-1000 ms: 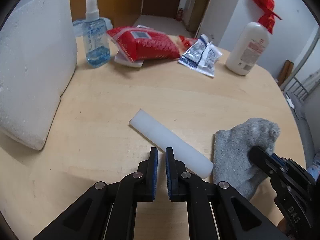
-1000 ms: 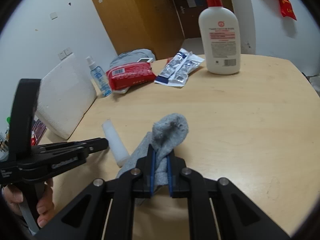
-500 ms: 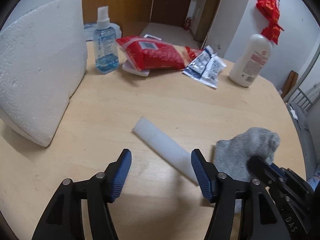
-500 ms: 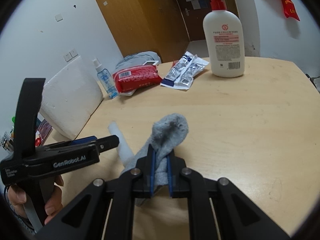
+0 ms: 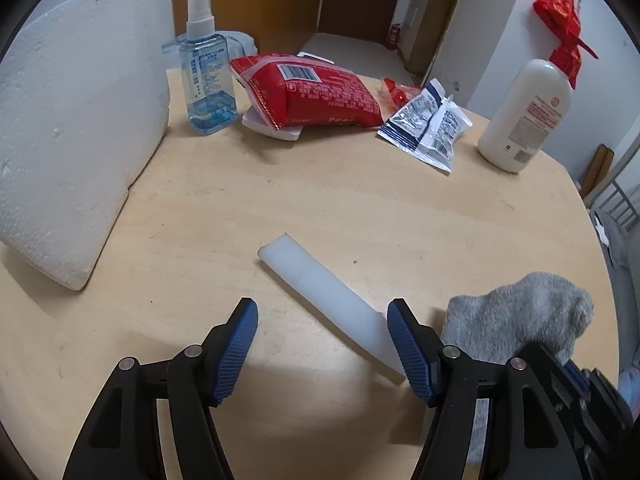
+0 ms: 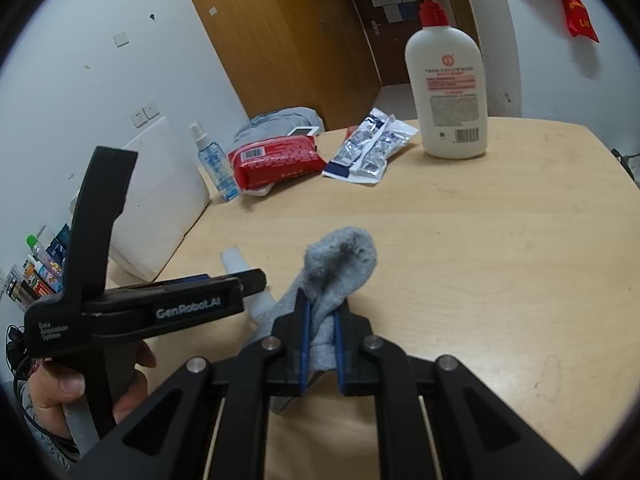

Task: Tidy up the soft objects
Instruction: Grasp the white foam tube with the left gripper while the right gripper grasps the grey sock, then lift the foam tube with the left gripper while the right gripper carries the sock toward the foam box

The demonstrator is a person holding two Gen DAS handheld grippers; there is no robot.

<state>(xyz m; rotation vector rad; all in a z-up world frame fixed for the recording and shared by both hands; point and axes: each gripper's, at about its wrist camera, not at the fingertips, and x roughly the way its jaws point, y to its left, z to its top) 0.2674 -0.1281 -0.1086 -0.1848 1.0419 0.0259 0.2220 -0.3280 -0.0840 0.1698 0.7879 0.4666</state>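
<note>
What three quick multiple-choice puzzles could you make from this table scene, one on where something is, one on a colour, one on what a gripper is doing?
1. Where does the white foam strip lie?
A. on the table, ahead of the left gripper
B. on the red packet
C. on the white pillow

2. What colour is the pump on the lotion bottle?
A. blue
B. red
C. white

3. What is the right gripper doing?
A. standing open over bare table
B. clamping the spray bottle
C. pinching the grey sock

Answers:
1 A: the strip rests on the wood, one end reaching the left gripper, whose jaws stand open and have just been closing slightly.
2 B: the pump is red.
3 C: the grey sock is squeezed between its pads.
</note>
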